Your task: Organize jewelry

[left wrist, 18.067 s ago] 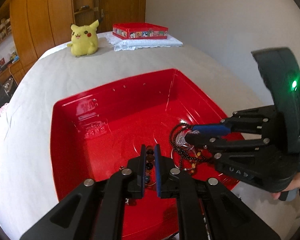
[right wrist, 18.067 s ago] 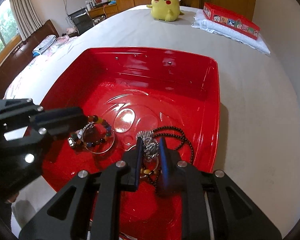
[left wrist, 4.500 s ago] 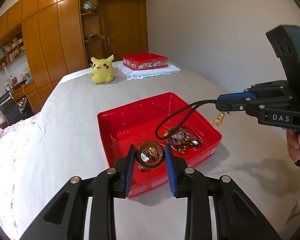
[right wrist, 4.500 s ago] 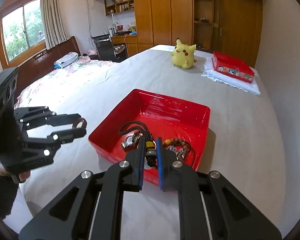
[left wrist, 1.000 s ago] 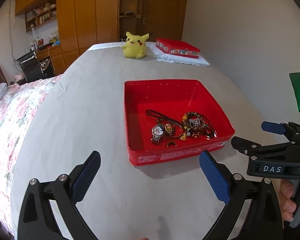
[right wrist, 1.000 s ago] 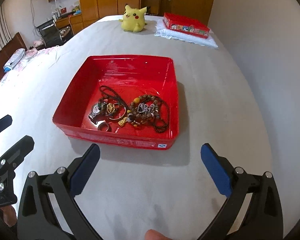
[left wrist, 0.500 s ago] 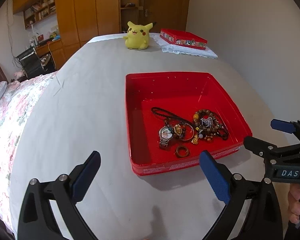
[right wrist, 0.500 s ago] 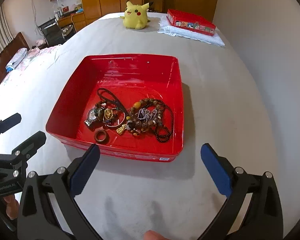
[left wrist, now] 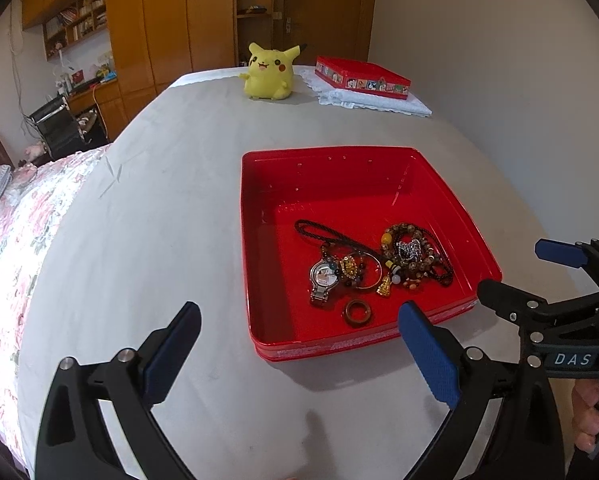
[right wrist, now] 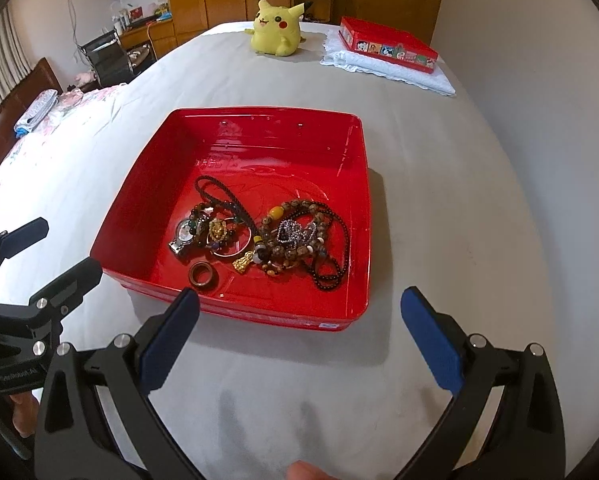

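A red tray (left wrist: 255, 240) (right wrist: 363, 208) sits on the grey bed. In its near half lie a watch (left wrist: 322, 276) (right wrist: 182, 238), a brown ring (left wrist: 356, 312) (right wrist: 202, 274), a black cord necklace (left wrist: 315, 232) (right wrist: 219, 194), a gold pendant (right wrist: 243, 261) and a pile of bead bracelets (left wrist: 413, 256) (right wrist: 295, 236). My left gripper (left wrist: 299, 320) (right wrist: 27, 252) is open wide and empty, just short of the tray's near left corner. My right gripper (right wrist: 299, 308) (left wrist: 515, 272) is open wide and empty, at the tray's near right side.
A yellow plush toy (left wrist: 269, 72) (right wrist: 277, 34) stands at the far end of the bed. A red tin (left wrist: 361, 78) (right wrist: 387, 46) on a white cloth lies to its right. A wall runs along the right; a floral bedspread (left wrist: 15, 240) lies left.
Both grippers have moved closer to the tray, which looks larger in both views. Both stay open wide and empty. The jewelry has not moved.
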A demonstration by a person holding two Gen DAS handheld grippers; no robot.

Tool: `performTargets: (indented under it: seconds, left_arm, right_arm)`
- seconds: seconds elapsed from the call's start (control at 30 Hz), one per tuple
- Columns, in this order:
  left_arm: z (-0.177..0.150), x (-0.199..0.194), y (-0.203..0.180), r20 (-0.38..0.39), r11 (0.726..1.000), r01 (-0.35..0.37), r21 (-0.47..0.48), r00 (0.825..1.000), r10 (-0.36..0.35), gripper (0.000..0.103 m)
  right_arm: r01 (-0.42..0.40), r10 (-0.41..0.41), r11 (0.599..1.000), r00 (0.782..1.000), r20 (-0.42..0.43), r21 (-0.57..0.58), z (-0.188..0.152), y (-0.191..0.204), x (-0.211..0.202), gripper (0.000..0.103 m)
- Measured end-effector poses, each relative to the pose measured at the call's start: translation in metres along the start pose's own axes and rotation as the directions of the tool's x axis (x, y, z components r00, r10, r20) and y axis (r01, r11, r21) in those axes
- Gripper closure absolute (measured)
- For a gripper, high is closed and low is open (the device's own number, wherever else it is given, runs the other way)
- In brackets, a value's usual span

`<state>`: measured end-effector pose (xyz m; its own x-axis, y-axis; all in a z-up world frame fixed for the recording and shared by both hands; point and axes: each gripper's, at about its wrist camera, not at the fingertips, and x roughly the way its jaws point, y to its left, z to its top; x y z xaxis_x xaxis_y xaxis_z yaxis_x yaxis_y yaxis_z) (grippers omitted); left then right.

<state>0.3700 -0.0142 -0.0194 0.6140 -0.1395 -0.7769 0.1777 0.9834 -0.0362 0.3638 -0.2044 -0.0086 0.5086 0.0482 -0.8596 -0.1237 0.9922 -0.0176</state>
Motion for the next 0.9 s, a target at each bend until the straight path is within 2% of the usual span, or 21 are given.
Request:
performTargets:
  seconds: [0.9]
  left_arm:
    - [0.0030, 0.0018, -0.0019, 0.009, 1.000, -0.016, 0.000, 1.000, 0.016, 0.005]
  right_arm:
    - [0.003, -0.003, 1.000, 1.000, -0.013, 0.004, -0.0023, -0.0019, 0.0050, 0.003]
